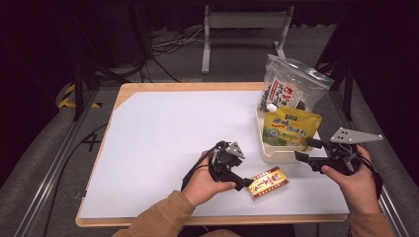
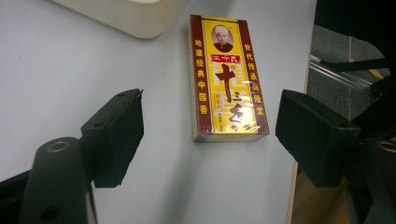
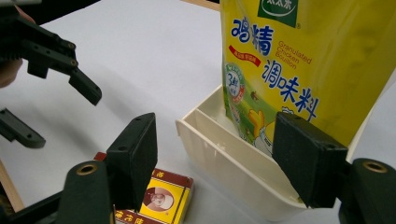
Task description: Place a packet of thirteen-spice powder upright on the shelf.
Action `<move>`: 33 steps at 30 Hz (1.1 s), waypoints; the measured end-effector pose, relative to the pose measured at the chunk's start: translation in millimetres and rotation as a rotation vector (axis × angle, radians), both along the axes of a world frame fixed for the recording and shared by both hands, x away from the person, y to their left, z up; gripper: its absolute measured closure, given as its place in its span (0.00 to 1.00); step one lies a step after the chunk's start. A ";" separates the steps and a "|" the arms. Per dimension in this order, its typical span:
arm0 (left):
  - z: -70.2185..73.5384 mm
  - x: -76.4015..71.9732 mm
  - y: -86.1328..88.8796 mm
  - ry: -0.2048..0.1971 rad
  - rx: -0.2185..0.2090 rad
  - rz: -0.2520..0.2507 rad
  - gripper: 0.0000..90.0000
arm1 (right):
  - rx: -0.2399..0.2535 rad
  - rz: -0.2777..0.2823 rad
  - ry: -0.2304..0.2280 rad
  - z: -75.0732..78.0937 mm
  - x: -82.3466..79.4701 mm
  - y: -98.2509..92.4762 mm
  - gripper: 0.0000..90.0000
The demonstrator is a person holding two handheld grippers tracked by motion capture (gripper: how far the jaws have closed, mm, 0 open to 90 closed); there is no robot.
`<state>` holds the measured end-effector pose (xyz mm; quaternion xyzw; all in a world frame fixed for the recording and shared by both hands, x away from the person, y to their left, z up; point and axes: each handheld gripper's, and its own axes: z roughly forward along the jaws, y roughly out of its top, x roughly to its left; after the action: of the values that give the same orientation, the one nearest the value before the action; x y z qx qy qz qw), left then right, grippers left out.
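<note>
Left gripper [image 1: 245, 183], lower centre of the high view, hand angled right: fingers [image 2: 114, 135] released, straddling the spice box [image 1: 268, 183], not touching. The box lies flat on the desk [image 1: 163, 133]. Right gripper [image 1: 305, 150], right edge, aimed left at the bin [image 1: 276, 152]: fingers spread, gripping nothing.

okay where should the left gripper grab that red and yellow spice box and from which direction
Grip the spice box across its two long red edges, coming down from above. It lies flat on the white sheet, and the left gripper hangs open over its near end.
</note>
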<state>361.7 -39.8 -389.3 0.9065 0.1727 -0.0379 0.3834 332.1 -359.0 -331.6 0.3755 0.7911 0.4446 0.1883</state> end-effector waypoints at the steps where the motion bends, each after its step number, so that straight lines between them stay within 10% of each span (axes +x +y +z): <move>1: -4.0 -1.5 -4.7 0.001 0.007 -0.008 0.26 | -0.004 -0.002 0.000 0.1 -0.7 0.7 0.35; 33: -47.5 -16.6 -40.6 -0.068 0.144 -0.073 0.26 | -0.007 0.000 0.023 -7.6 0.1 1.8 0.32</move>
<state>345.1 -80.4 -436.8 0.9382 0.1285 -0.0088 0.3212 332.2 -357.1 -339.3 0.3798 0.7949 0.4373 0.1806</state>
